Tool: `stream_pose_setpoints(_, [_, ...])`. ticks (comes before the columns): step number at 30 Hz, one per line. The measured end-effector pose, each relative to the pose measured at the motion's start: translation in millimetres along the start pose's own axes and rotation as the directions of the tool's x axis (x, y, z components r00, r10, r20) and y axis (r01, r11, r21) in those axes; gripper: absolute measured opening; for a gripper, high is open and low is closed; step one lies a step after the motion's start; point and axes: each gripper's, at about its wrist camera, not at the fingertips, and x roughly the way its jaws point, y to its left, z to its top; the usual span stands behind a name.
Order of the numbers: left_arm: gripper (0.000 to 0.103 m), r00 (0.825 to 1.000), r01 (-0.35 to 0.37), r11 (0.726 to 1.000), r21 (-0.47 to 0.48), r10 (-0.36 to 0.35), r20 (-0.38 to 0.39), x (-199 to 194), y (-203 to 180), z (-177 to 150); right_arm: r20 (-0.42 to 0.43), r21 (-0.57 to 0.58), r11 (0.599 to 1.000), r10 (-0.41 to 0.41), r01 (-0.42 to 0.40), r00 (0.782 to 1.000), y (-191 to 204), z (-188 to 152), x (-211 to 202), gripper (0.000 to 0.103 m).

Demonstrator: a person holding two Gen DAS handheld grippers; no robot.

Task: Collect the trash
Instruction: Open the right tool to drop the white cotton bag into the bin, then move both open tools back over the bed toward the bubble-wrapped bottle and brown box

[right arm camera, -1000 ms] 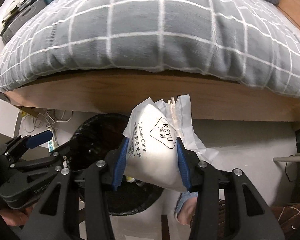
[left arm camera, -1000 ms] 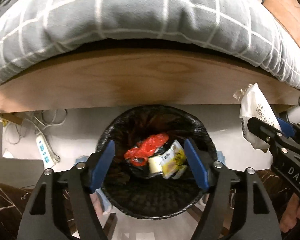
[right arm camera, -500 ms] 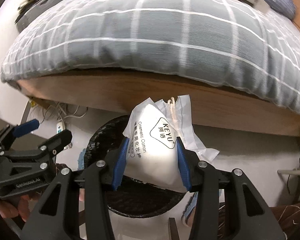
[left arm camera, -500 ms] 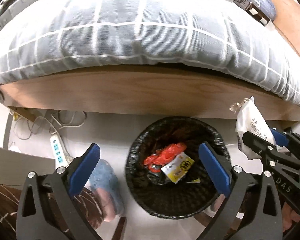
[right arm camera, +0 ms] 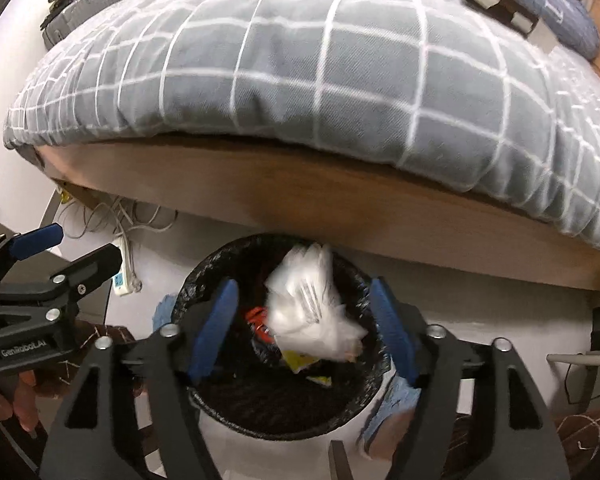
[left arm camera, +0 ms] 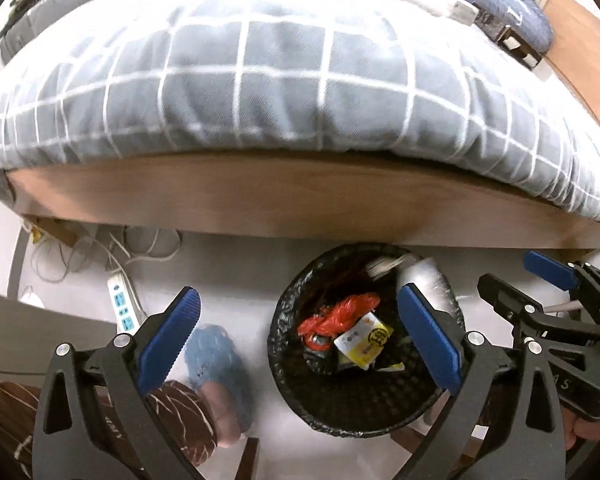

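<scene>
A black-lined trash bin (left arm camera: 300,376) (right arm camera: 236,404) stands on the floor by the bed. It holds a red wrapper (left arm camera: 340,314) and a yellow packet (left arm camera: 366,338). A white cotton-pad bag (right arm camera: 312,308) (left arm camera: 424,276) is blurred, falling into the bin. My right gripper (right arm camera: 304,330) is open and empty above the bin; it also shows in the left wrist view (left arm camera: 540,284). My left gripper (left arm camera: 300,340) is open and empty, left of the bin; it also shows in the right wrist view (right arm camera: 66,254).
A bed with a wooden frame (left arm camera: 300,196) and a grey checked duvet (left arm camera: 260,80) overhangs the bin. A white power strip (left arm camera: 122,304) and cables lie on the floor at left. The person's blue slippers (left arm camera: 216,364) stand beside the bin.
My right gripper opened and let go of the white bag, which drops into the bin. My left gripper moved left and up, away from the bin.
</scene>
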Motion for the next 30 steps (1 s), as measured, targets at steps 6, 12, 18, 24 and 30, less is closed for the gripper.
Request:
stream_pose_setpoints(6, [0.097,1.000,0.016,1.000,-0.006,-0.016,0.026,-16,-3,10,0.055,0.029,0.999,-0.027,0.025,0.998,-12,10,-15,0.079])
stream_pose_setpoints(12, [0.097,0.997,0.017,1.000,-0.007,-0.016,0.075,-37,-8,26,0.143,0.054,0.997,-0.069,0.061,0.987,-33,22,-45,0.088])
stream_pose_setpoints(18, [0.097,0.990,0.035,0.999,-0.004,-0.034,0.134,-57,-25,47,0.211,0.082,0.992,-0.116,0.100,0.971,-58,32,-73,0.094])
stream_pose_setpoints(24, [0.097,0.981,0.039,0.999,0.001,-0.039,0.193,-70,-43,75,0.286,0.078,0.980,-0.200,0.186,0.937,-69,48,-91,0.095])
stream_pose_setpoints(30, [0.097,0.973,0.045,0.999,0.001,-0.044,0.225,-70,-59,107,0.322,0.127,0.970,-0.236,0.205,0.917,-98,69,-101,0.095])
